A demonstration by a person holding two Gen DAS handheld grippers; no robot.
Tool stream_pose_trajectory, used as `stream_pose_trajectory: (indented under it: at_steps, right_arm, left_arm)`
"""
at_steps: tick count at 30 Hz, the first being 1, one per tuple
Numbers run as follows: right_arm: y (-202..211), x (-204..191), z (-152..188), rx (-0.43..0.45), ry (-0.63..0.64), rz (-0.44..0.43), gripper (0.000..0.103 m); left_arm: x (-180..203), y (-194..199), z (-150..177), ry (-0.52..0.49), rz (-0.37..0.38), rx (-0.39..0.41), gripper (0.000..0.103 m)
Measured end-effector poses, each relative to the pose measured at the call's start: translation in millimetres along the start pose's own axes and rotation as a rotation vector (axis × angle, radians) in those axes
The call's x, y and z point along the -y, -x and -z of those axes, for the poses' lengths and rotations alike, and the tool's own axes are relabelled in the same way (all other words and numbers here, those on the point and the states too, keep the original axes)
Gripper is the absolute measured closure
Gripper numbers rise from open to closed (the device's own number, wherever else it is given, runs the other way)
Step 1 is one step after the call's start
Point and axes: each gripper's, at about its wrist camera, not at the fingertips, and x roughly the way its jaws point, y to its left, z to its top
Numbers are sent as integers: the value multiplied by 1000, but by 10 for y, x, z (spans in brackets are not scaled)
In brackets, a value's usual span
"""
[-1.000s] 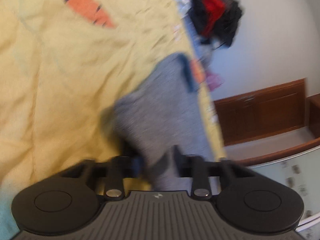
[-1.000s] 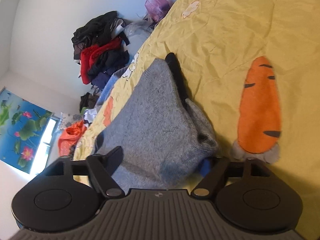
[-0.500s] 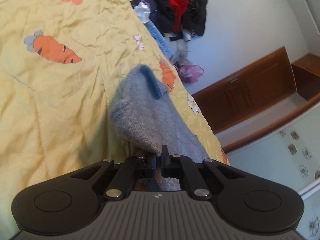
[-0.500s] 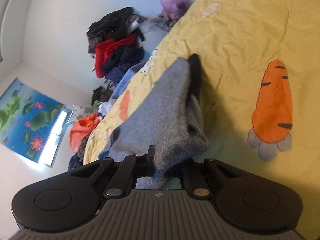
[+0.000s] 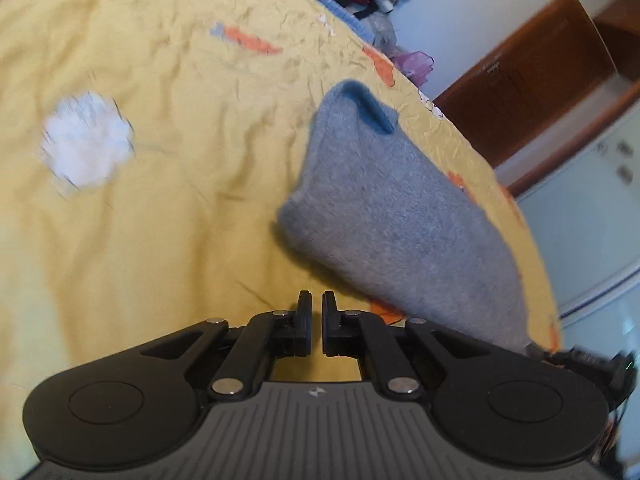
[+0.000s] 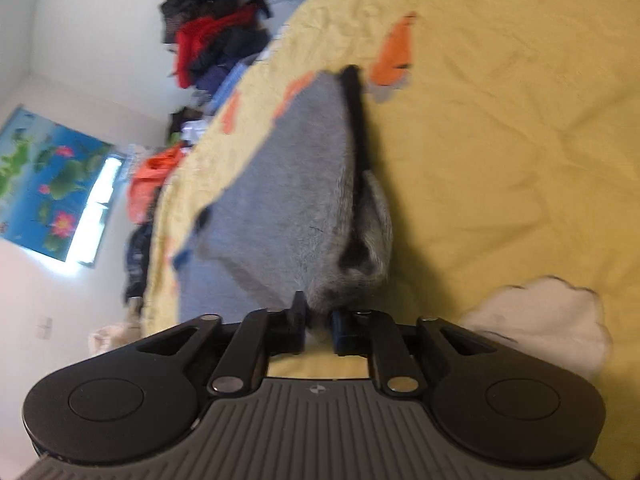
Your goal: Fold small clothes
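A grey knitted garment (image 5: 396,216) with a dark blue trim lies folded on the yellow bedsheet (image 5: 160,220). In the left wrist view my left gripper (image 5: 313,308) is shut and empty, just left of the garment's near edge. In the right wrist view my right gripper (image 6: 318,312) is shut on the near corner of the grey garment (image 6: 296,208), whose dark trim runs along its right side.
The sheet has orange carrot prints (image 6: 394,54) and white patches (image 5: 86,140). A heap of red and black clothes (image 6: 212,40) lies past the bed's far edge. A brown wooden cabinet (image 5: 532,72) stands by the wall. A blue lotus picture (image 6: 44,184) hangs on the wall.
My left gripper has let go of the grey garment and drawn back to the left, jaws shut. My right gripper keeps its grip and has shifted over the sheet.
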Motion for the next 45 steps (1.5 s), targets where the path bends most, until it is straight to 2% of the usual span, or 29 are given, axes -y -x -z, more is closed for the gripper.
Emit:
stream_pose_trajectory:
  at_steps: [1, 2, 4, 5, 6, 7, 8, 9, 12, 14, 18, 19, 21, 22, 23, 25, 28, 32, 35, 38, 40, 42, 45]
  right_arm:
    - [47, 1, -19, 8, 12, 39, 56]
    - [123, -27, -50, 38, 35, 53, 50]
    - [308, -145, -192, 135, 115, 44, 48]
    - [357, -235, -297, 175, 160, 46, 44]
    - [355, -332, -407, 198, 205, 53, 42]
    - [309, -432, -517, 211, 244, 64, 39]
    - [228, -522, -647, 214, 286, 76, 37]
    - [100, -621, -745, 210, 329, 87, 37]
    - [-393, -851, -958, 178, 428, 130, 36]
    - [-732, -970, -993, 133, 490, 169, 36]
    - [-1216, -1118, -915, 71, 598, 222, 37]
    - [-1301, -1120, -905, 63, 616, 236, 36]
    - [-1384, -1092, -875, 65, 629, 247, 35]
    - [-1393, -1075, -874, 74, 629, 238, 34]
    - [-1398, -1074, -875, 80, 626, 226, 32]
    - [-1393, -1061, -912, 82, 615, 216, 32]
    - [-1404, -1035, -1029, 87, 597, 221, 33]
    - [-1421, -988, -1208, 120, 546, 302, 33]
    - [-1367, -1101, -1175, 141, 552, 250, 32]
    - [-1418, -1249, -1074, 103, 615, 224, 31]
    - [-1523, -1244, -1045, 59, 638, 255, 31]
    - [-1614, -1130, -1077, 34, 620, 291, 31]
    - [-1539, -1067, -1125, 76, 605, 302, 34]
  left_arm:
    - [26, 112, -65, -57, -26, 31, 97]
    - [81, 201, -157, -119, -59, 70, 96]
    - [277, 278, -392, -275, -149, 180, 93]
    - [395, 233, -498, -365, -198, 225, 85]
    - [524, 115, -596, -464, -243, 257, 77]
    - [641, -59, -685, -556, -283, 274, 56]
    - [749, -268, -749, -639, -321, 288, 45]
    - [840, -489, -797, -715, -338, 295, 28]
    - [1085, -1104, -884, -904, -363, 285, 27]
    - [1191, -1385, -959, -956, -347, 268, 27]
    - [1304, -1700, -1095, -1003, -334, 232, 27]
    - [1313, -1766, -1107, -1017, -334, 222, 30]
    - [1324, -1869, -1140, -1023, -320, 185, 43]
    - [1313, -1910, -1163, -1016, -314, 163, 56]
    - [1299, -1947, -1186, -1004, -312, 143, 65]
    - [1264, -1989, -1226, -975, -301, 125, 70]
    - [1211, -2036, -1262, -945, -308, 114, 74]
    - [1185, -2032, -1286, -934, -312, 114, 74]
    - [1181, -2035, -1324, -927, -317, 113, 74]
    - [1177, -2037, -1384, -909, -333, 116, 74]
    - [1141, -2038, -1476, -856, -345, 109, 74]
    - [1050, -2059, -1609, -761, -383, 93, 72]
    - [862, -1951, -1786, -599, -465, 126, 72]
